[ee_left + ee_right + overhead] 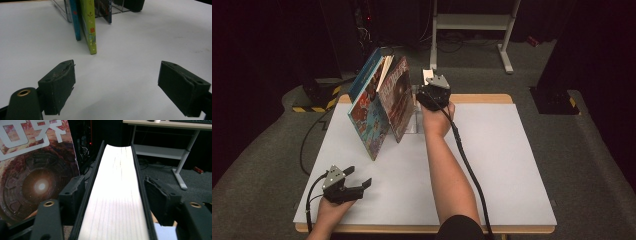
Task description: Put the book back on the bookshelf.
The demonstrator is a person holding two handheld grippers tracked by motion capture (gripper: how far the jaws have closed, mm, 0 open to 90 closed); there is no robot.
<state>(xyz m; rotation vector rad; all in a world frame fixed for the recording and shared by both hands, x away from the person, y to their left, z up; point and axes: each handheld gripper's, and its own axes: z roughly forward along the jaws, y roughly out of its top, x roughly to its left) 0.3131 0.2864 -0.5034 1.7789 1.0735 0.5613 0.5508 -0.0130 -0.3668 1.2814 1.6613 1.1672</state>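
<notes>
R gripper [113, 195]: jaws set either side of a dark-covered book [117, 182], page edge up, long axis running away along the jaws; full clamp cannot be told. Book stands at the clear rack [414, 122], table's far edge. L gripper [357, 187] wide, unloaded, well apart.

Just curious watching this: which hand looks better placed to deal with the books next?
The right. Its gripper already straddles a dark-covered book at the clear stand, jaws on either side. The left gripper sits open near the table's front edge, away from the books.
</notes>
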